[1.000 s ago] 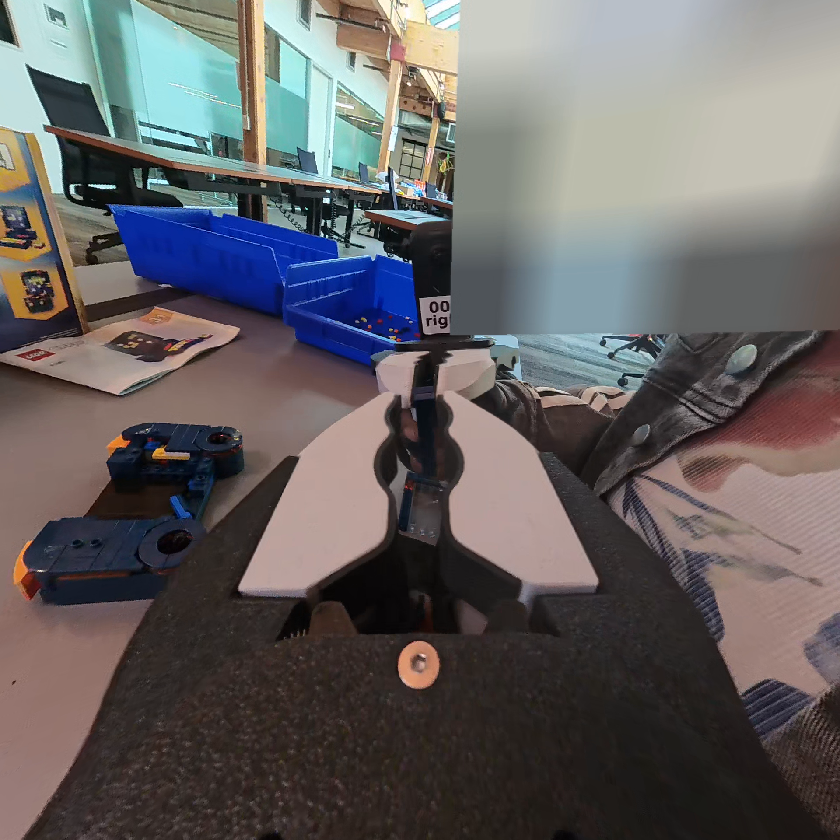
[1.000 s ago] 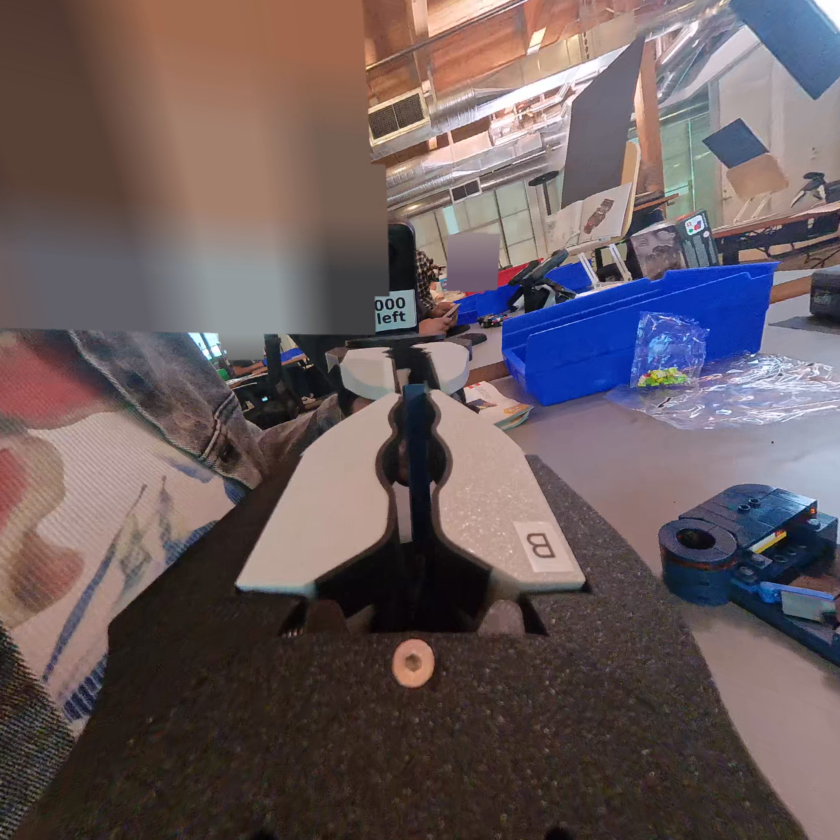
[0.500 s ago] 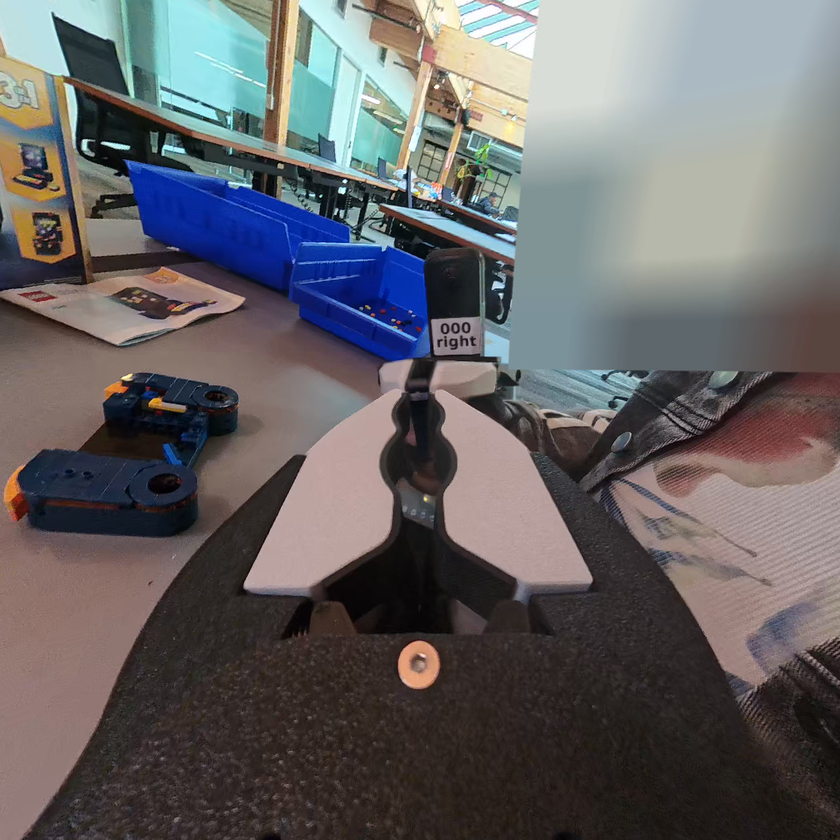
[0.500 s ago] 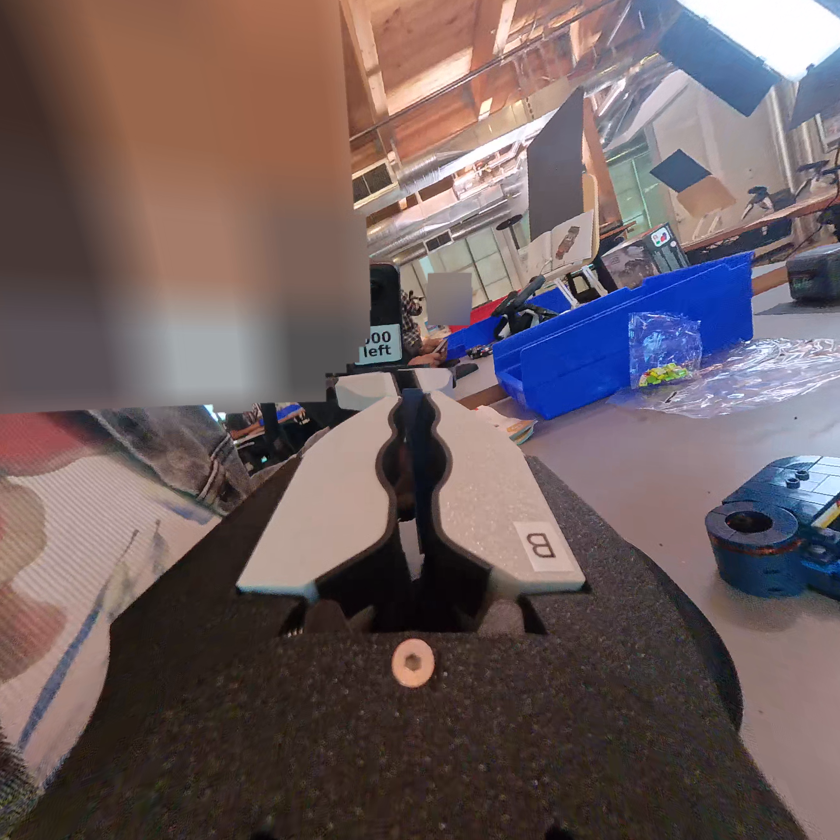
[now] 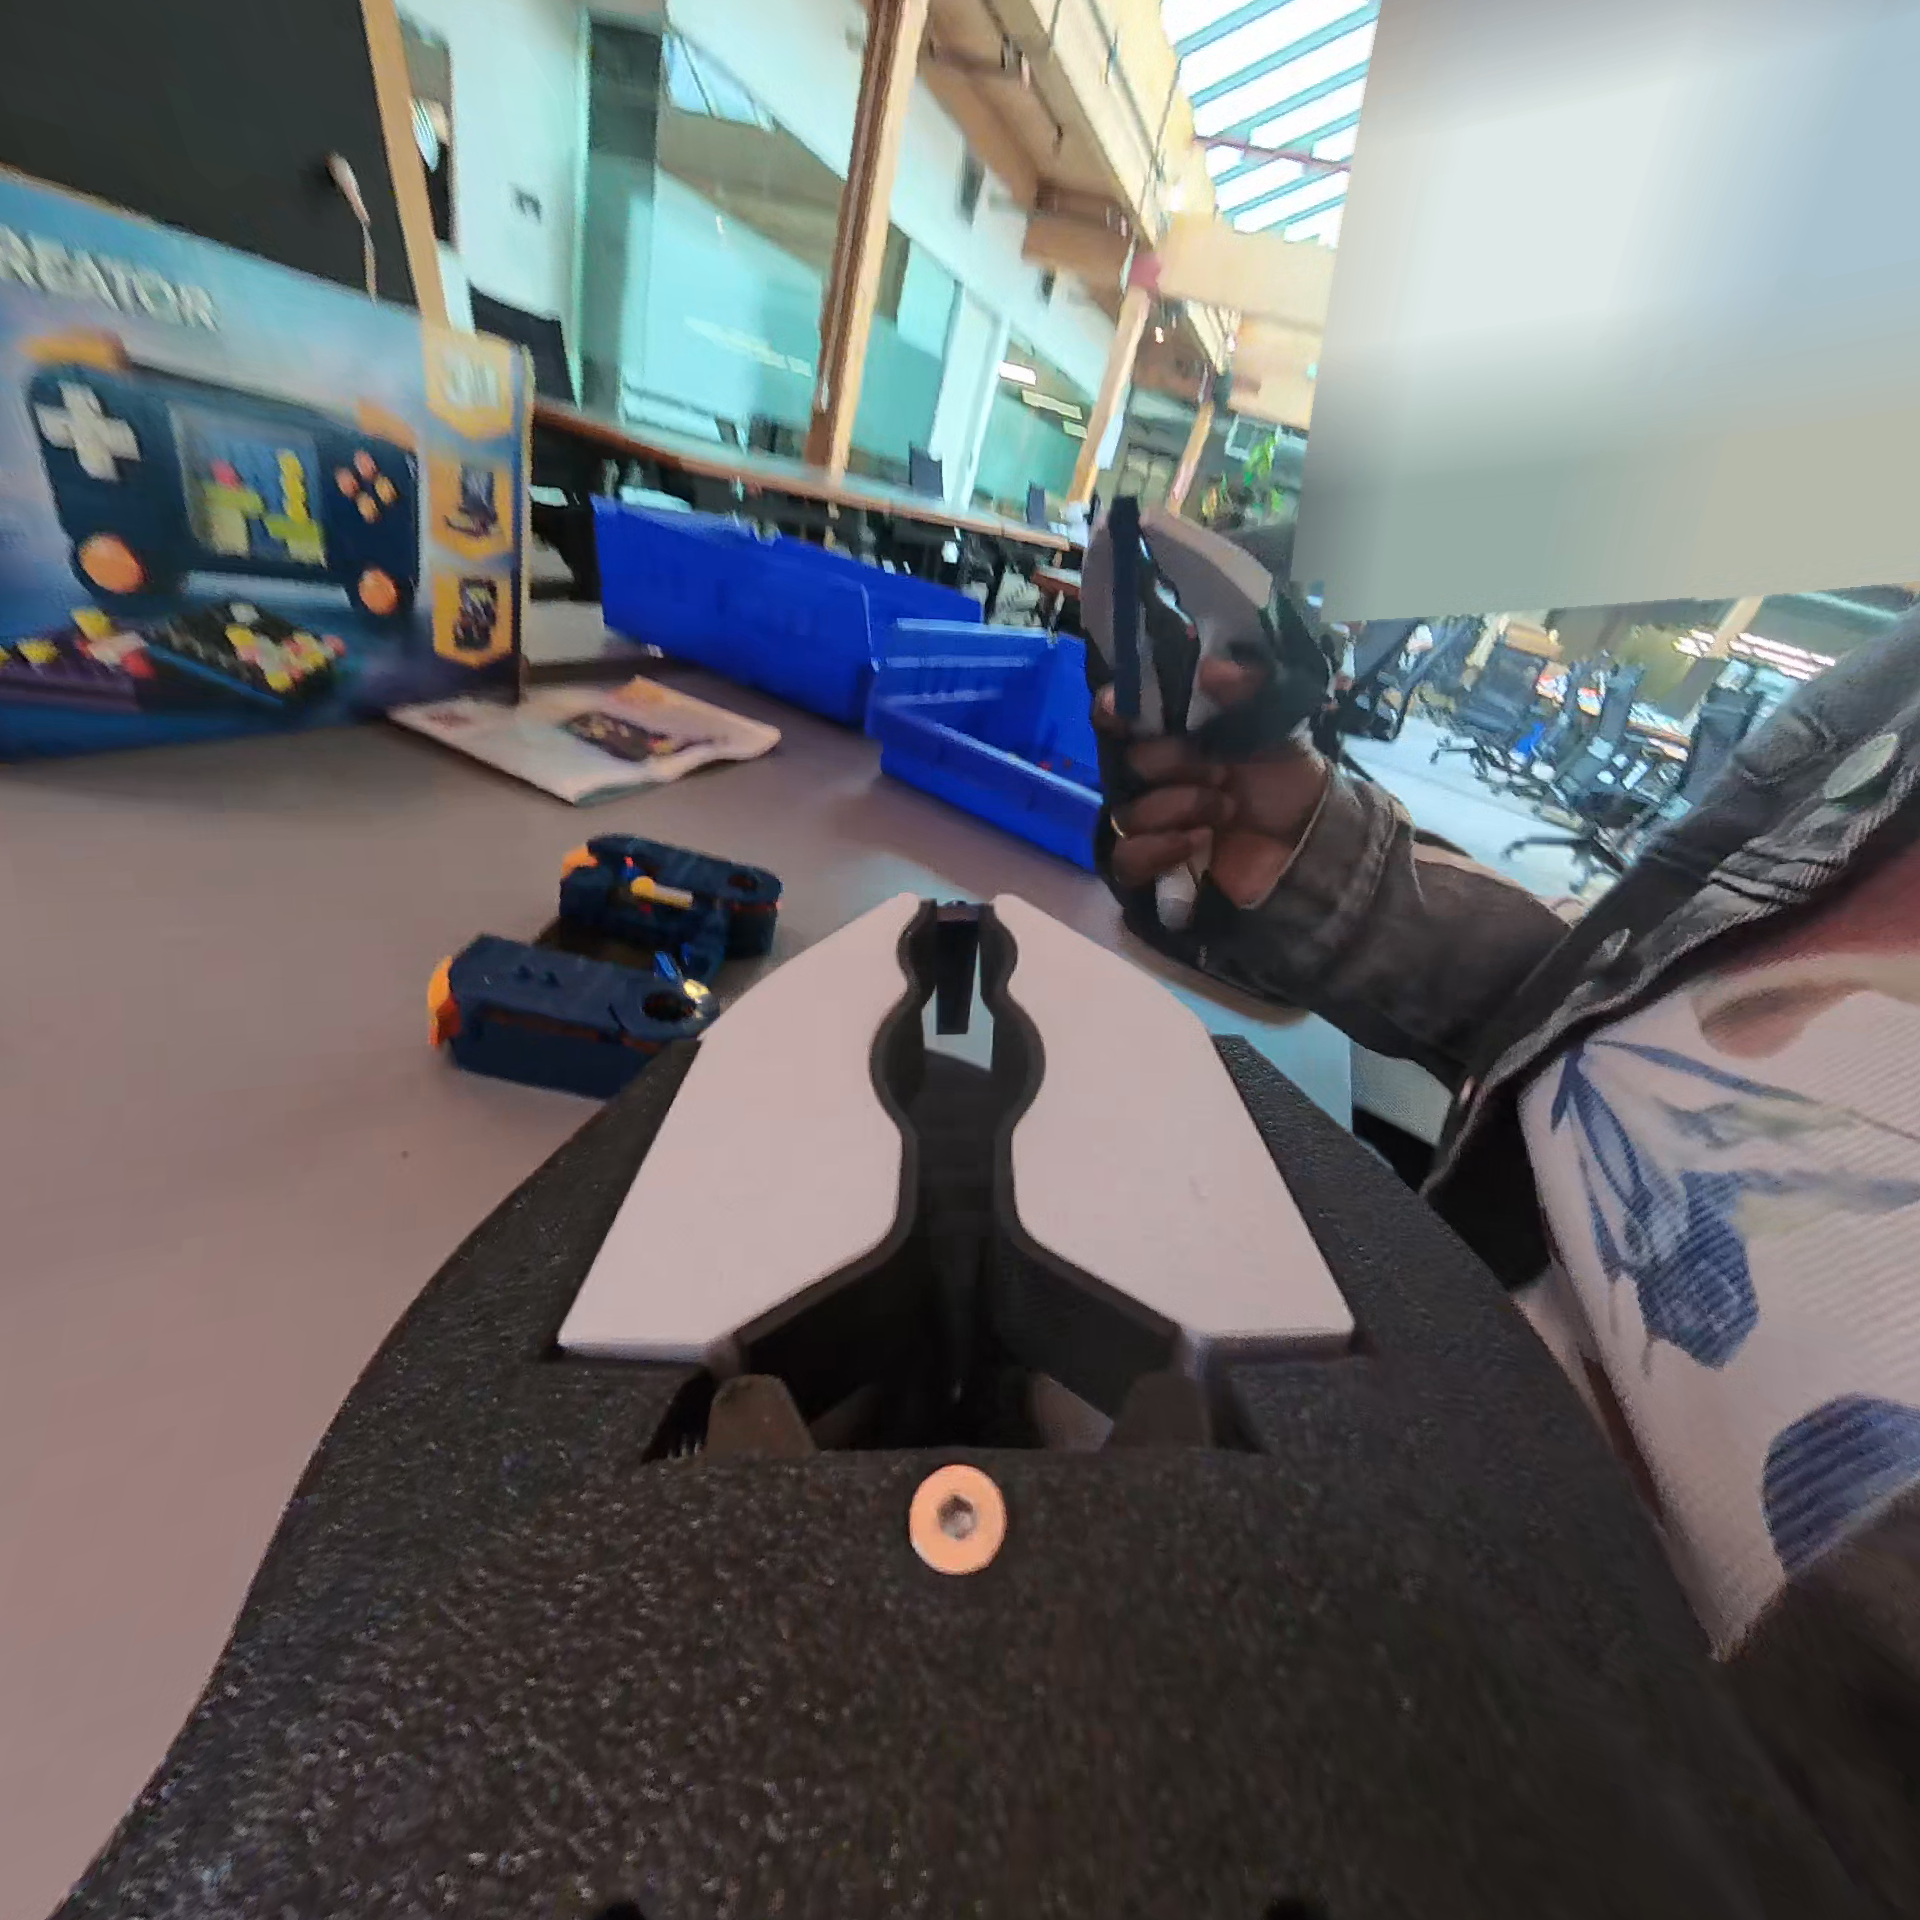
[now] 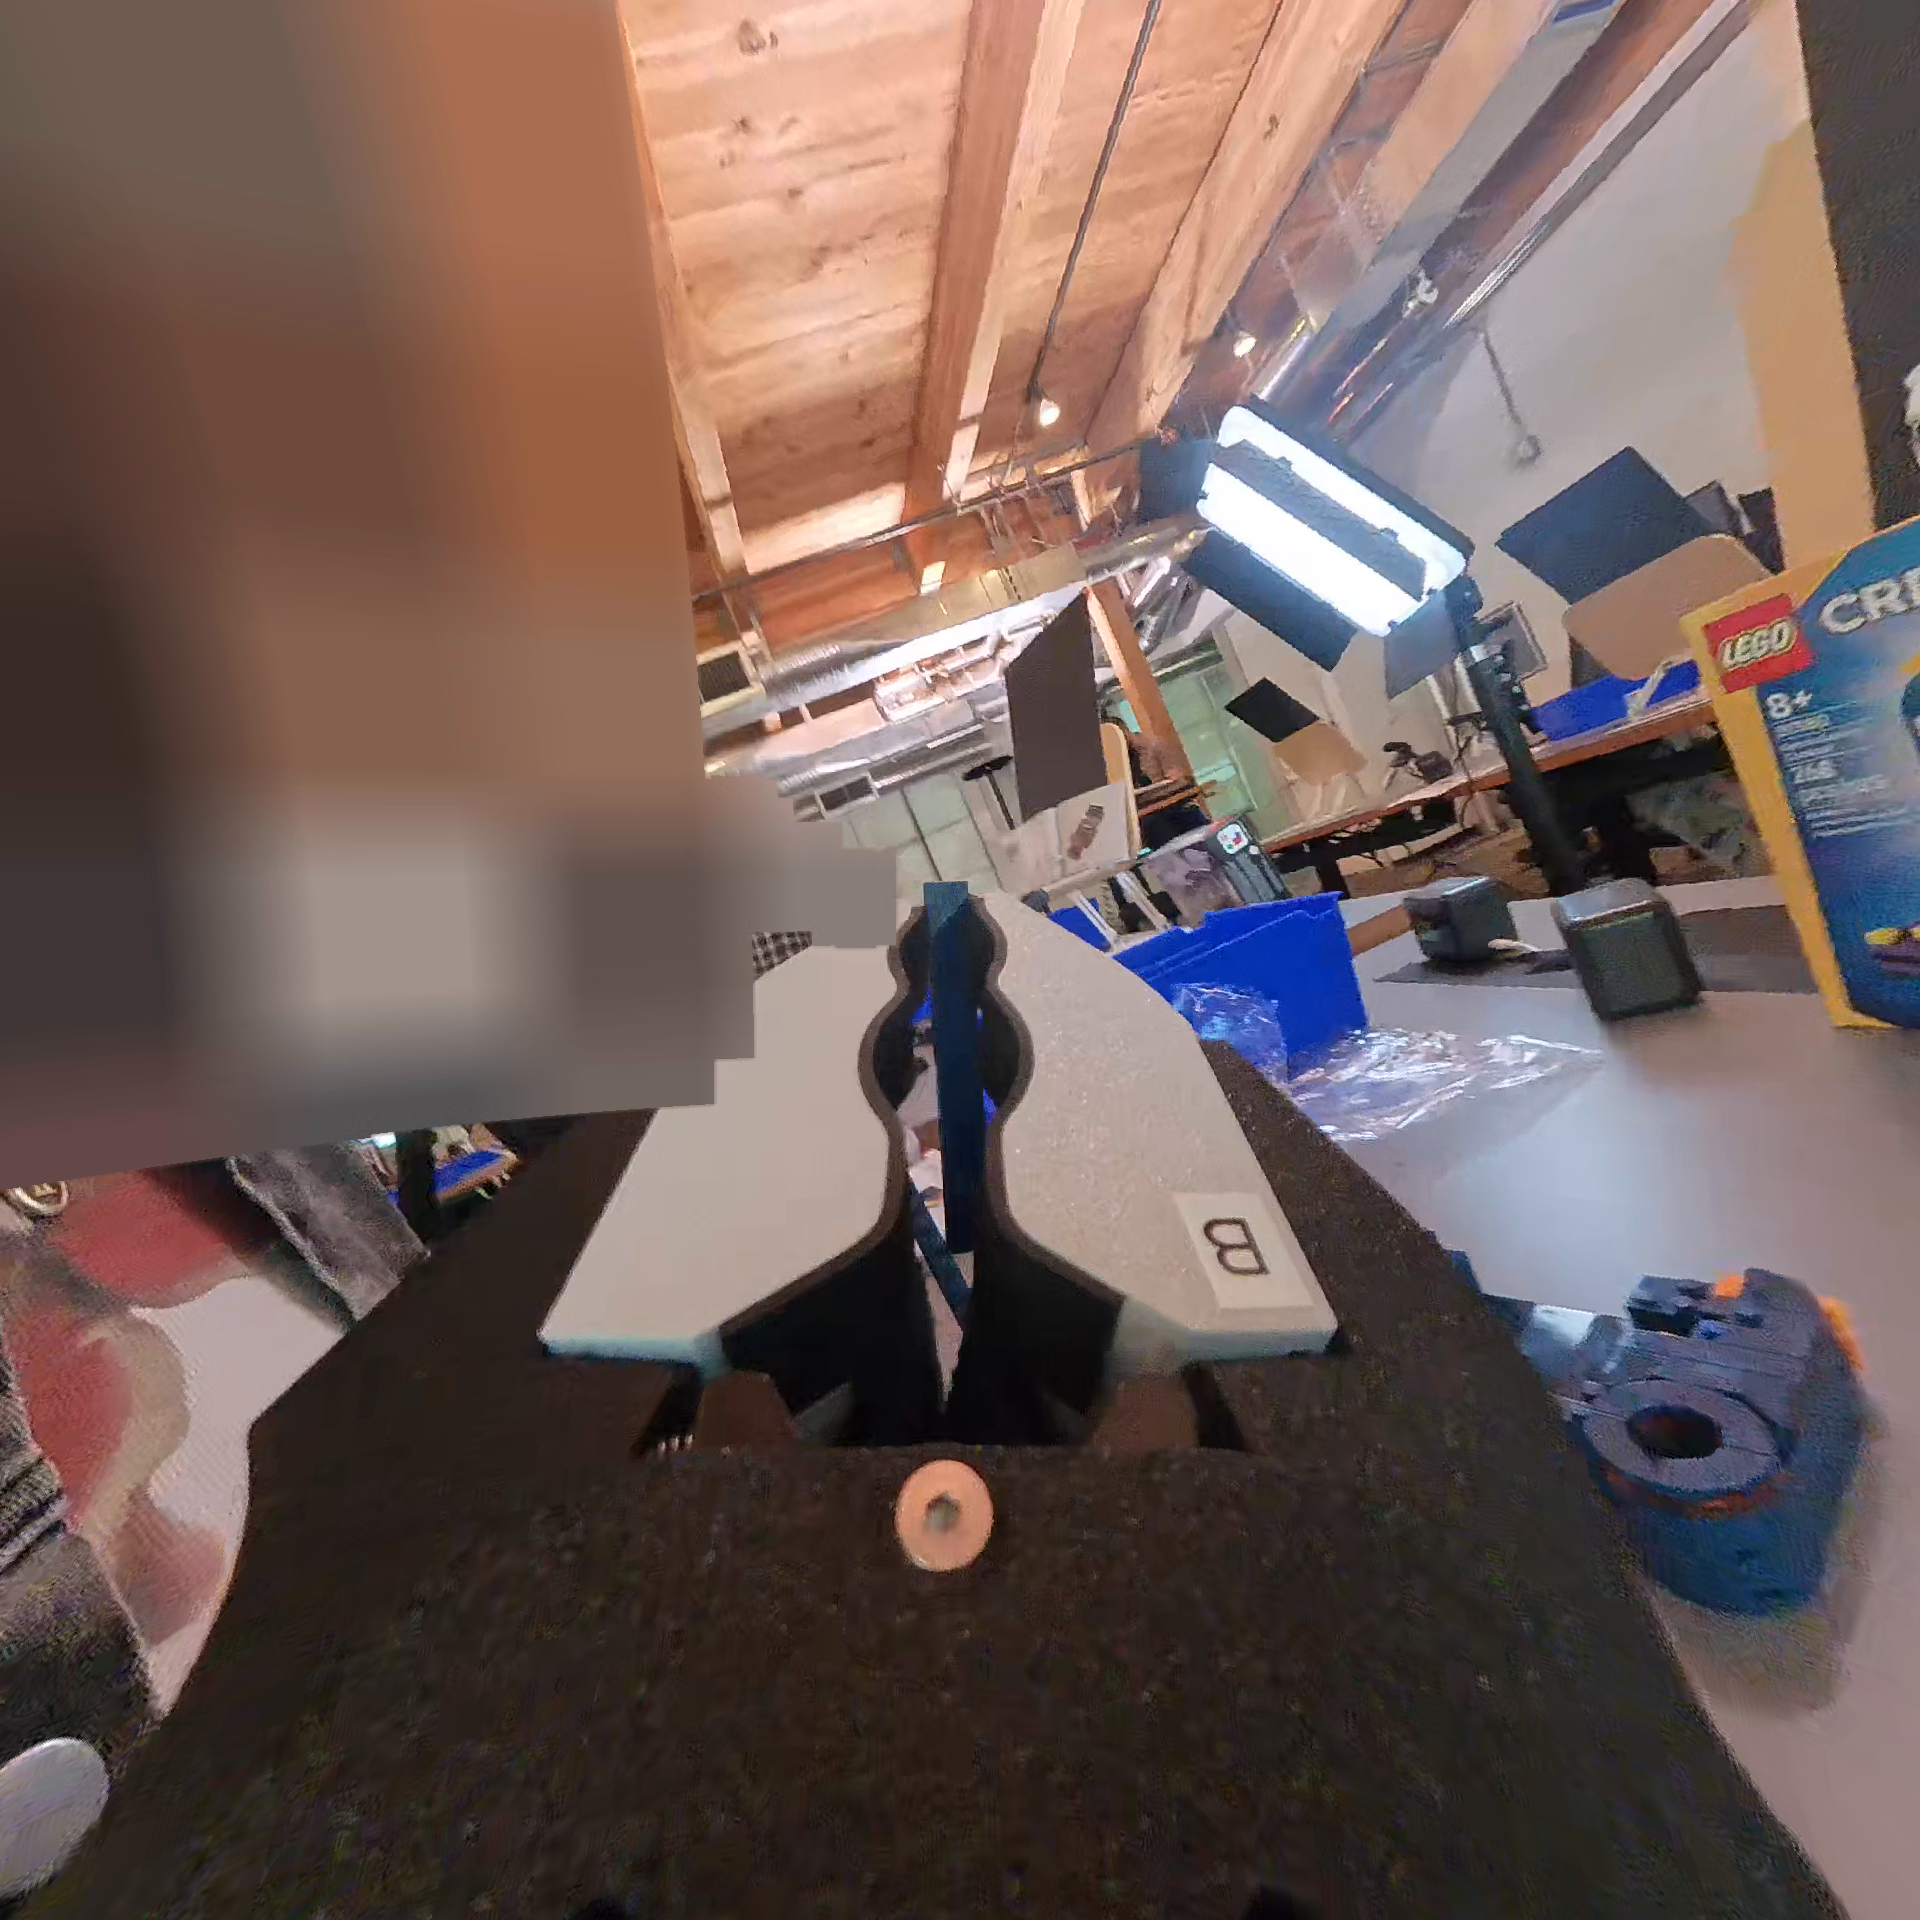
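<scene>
Left wrist view first: the left claw (image 5: 954, 914) sits with its two pale fingers (image 5: 790, 1122) drawn together, pinching a small dark piece (image 5: 953, 982) right at the tips. Just ahead and to the left of the claw, a dark blue brick model (image 5: 603, 961) with orange ends lies on the grey table (image 5: 208, 1039). Farther off to the left stands a toy box (image 5: 239, 540), with a booklet (image 5: 592, 727) flat in front of it. Straight ahead, well beyond the tips, are blue bins (image 5: 831, 634). Up and to the right of the claw, a hand (image 5: 1205, 810) holds the right claw (image 5: 1127, 613) raised above the table, clamped on a thin blue strip (image 5: 1122, 613) (motion blur softens it). A denim sleeve and a patterned shirt (image 5: 1714, 1195) fill the right side.

Right wrist view now: the right claw (image 6: 951, 920) is closed on that blue strip (image 6: 954, 1070), which stands upright between the fingers and pokes out above the tips. Down to the right of the claw, the brick model (image 6: 1725, 1444) sits on the table (image 6: 1558, 1143), blurred. Ahead and to the right lie clear plastic wrap (image 6: 1403, 1070), a blue bin (image 6: 1247, 966), two small dark cubes (image 6: 1621, 956) and the box (image 6: 1829, 769) at the far right edge. A studio light (image 6: 1320, 540) glows above.
</scene>
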Demonstrator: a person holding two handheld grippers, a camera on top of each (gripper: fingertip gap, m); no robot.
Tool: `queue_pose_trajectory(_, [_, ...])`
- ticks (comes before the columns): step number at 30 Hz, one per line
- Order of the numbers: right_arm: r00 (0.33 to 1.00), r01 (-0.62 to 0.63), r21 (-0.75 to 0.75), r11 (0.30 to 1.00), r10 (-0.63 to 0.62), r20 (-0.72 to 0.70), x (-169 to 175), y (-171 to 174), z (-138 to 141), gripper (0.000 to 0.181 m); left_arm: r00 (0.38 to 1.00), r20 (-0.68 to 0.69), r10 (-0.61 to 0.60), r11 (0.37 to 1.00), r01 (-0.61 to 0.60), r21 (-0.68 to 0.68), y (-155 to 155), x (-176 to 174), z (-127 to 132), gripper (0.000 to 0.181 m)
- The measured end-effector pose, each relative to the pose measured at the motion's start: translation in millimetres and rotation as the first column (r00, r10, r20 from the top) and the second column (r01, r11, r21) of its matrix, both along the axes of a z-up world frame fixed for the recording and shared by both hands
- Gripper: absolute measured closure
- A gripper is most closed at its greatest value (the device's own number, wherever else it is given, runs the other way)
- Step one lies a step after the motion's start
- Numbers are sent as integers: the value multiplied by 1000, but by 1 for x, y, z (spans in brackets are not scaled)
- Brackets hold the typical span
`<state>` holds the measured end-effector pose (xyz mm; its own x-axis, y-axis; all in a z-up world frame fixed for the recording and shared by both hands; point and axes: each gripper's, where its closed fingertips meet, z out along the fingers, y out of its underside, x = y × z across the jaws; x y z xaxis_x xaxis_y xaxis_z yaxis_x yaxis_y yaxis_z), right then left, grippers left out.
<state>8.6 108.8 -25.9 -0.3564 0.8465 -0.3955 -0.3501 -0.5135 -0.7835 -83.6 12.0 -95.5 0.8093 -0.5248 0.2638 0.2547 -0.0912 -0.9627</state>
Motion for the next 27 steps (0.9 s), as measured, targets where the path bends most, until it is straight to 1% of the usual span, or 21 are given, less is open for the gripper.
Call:
queue_pose_trajectory(1, [999, 25, 38, 999, -26, 27, 4, 1, 1, 174, 1000, 5, 25, 999, -26, 30, 0, -2, 3, 174])
queue_pose_trajectory(4, [986, 143, 124, 982, -152, 65, 25, 14, 8, 174, 999, 14, 45, 993, -46, 109, -6, -4, 12, 174])
queue_pose_trajectory(7, [949, 293, 192, 937, -309, 58, 61, 34, 22, 174, 997, 14, 78, 975, -79, 207, -13, -9, 25, 175])
queue_pose_trajectory(10, [884, 439, 250, 863, -465, 53, 102, 57, 37, 174, 990, 28, 142, 954, -144, 262, -16, -21, 35, 175])
queue_pose_trajectory(12, [818, 532, 300, 792, -573, 60, 129, 71, 43, 174, 982, 47, 184, 938, -190, 292, -17, -29, 41, 175])
queue_pose_trajectory(15, [728, 624, 358, 695, -683, 60, 163, 87, 51, 174, 972, 104, 211, 920, -233, 316, -18, -36, 47, 175])
queue_pose_trajectory(17, [674, 670, 382, 637, -737, 48, 183, 94, 57, 174, 969, 121, 216, 918, -244, 314, -16, -35, 47, 175])
queue_pose_trajectory(19, [630, 704, 403, 585, -776, 28, 199, 99, 64, 174, 959, 121, 258, 909, -283, 307, -13, -37, 45, 175])
queue_pose_trajectory(21, [595, 727, 414, 547, -803, 16, 212, 102, 67, 174, 962, 104, 254, 906, -274, 322, -13, -33, 46, 175])
queue_pose_trajectory(25, [557, 720, 450, 528, -827, 78, 221, 116, 58, 174, 959, 86, 269, 895, -282, 345, -10, -27, 51, 175])
queue_pose_trajectory(27, [526, 678, 504, 535, -832, 174, 221, 132, 44, 174, 958, 65, 279, 896, -284, 340, -7, -25, 51, 175])
